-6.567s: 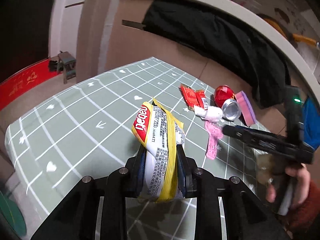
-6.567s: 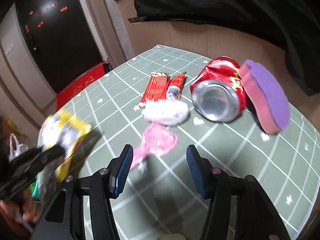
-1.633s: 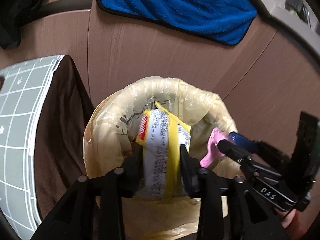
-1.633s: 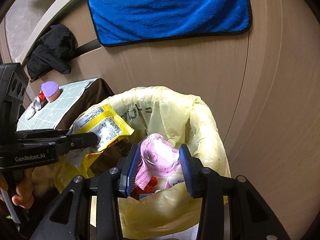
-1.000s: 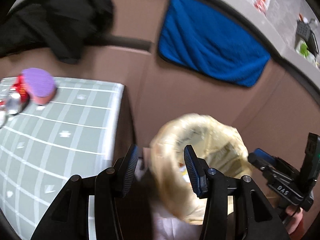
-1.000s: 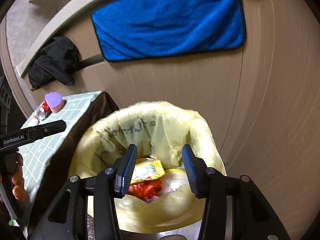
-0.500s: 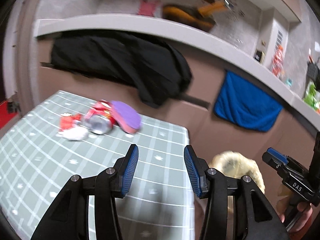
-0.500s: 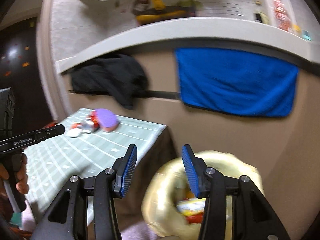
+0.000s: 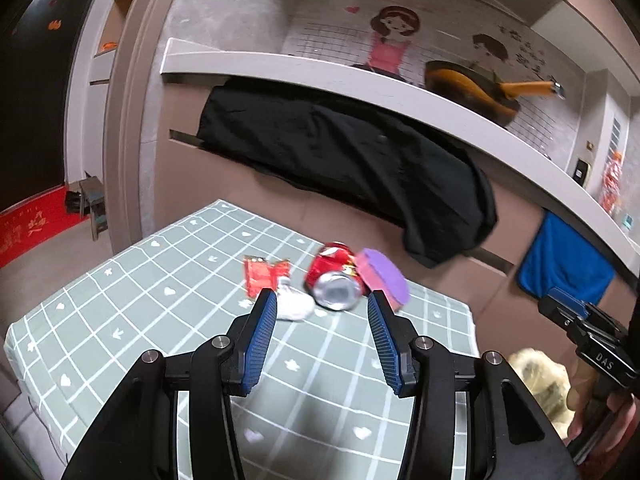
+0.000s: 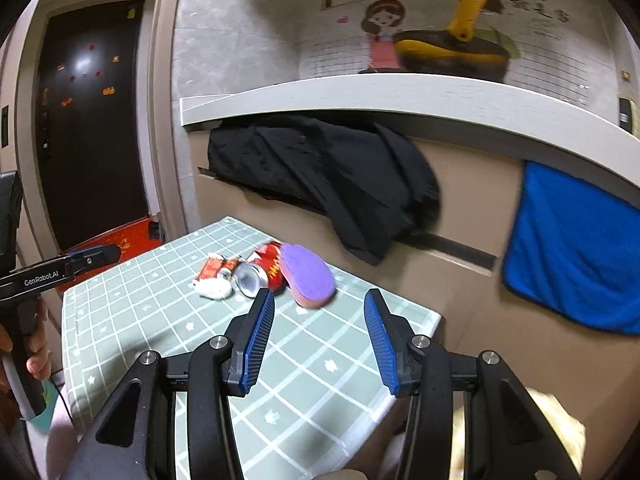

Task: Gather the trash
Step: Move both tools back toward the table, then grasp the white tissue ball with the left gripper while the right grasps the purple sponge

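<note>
On the green checked table [image 9: 132, 320] lie a crushed red can [image 9: 334, 280], a red wrapper [image 9: 262, 274], a white crumpled tissue [image 9: 294, 308] and a purple-pink sponge [image 9: 384, 280]. They also show in the right wrist view: the can [image 10: 260, 270], the wrapper [image 10: 214, 268], the tissue [image 10: 214, 289], the sponge [image 10: 308, 276]. My left gripper [image 9: 322, 340] is open and empty, above the table just short of the can. My right gripper [image 10: 318, 338] is open and empty, over the table's near right corner. The yellow-lined bin [image 9: 540, 380] sits low at the right.
A black coat [image 9: 352, 160] hangs from the counter ledge behind the table. A blue towel [image 10: 576, 264] hangs on the wall at right. A pan [image 9: 472, 88] sits on the counter. A dark door and red mat [image 10: 116, 248] are at left.
Both grippers dropped their trash, the yellow snack bag and pink wrapper, into the bin, opened, and swung left back to the table. The items on the table have not moved.
</note>
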Demonstrator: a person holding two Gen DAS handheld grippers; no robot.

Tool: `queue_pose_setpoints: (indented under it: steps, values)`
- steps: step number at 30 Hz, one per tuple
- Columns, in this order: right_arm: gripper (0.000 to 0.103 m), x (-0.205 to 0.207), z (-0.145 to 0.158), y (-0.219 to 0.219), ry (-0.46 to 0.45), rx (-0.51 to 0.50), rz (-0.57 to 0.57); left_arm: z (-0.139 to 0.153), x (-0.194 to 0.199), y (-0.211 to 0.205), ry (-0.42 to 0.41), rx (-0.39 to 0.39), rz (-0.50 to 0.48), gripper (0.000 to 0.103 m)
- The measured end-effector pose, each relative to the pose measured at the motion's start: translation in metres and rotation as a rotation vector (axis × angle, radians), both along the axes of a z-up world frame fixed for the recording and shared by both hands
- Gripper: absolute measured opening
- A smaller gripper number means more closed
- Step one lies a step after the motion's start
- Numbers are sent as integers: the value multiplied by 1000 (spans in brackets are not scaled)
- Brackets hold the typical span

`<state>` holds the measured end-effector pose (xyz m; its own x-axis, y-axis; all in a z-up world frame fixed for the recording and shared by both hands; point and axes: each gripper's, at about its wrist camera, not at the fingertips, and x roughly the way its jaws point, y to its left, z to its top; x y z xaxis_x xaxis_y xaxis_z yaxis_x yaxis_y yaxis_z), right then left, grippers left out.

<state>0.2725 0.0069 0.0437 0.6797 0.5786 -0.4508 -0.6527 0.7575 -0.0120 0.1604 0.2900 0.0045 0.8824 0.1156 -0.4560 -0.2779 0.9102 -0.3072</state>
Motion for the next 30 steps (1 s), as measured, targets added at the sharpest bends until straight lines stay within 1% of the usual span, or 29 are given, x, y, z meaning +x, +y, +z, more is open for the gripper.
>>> queue_pose_setpoints:
  steps: [1,3,6,8,10,14,16,19,20,21,22,25,27,30]
  values:
    - [44,6,-3,7,9,4,14,-5,5,9,0,-10,-2,48]
    - [45,24,-12,24,63,12,60,-14,17,22,1,-33,-16,48]
    - [45,53,-32,49,160,7,113,-32,41,42,33,-84,-33,48]
    - [45,67,-45,63,190,-15,122,-46,61,53,64,-125,-34,48]
    - [45,77,-54,74,205,-32,127,-57,81,60,94,-141,-34,48]
    - [45,102,-71,90,256,-52,140,-80,127,66,172,-136,-15,48]
    - [45,106,-74,92,266,-50,144,-92,149,71,215,-157,6,48]
    - [45,114,-78,91,263,-67,139,-111,176,78,274,-213,37,48]
    - [45,117,-77,91,262,-72,136,-115,181,78,289,-214,36,48]
    - [45,121,-77,90,262,-77,128,-119,186,77,313,-205,30,47]
    - [45,125,-77,89,264,-78,124,-122,189,75,339,-185,26,37]
    - [45,135,-76,89,268,-73,123,-125,188,65,372,-129,-18,22]
    - [45,142,-77,93,265,-72,124,-126,180,58,393,-121,-45,19]
    - [45,154,-80,104,259,-68,130,-127,160,48,411,-138,-79,19]
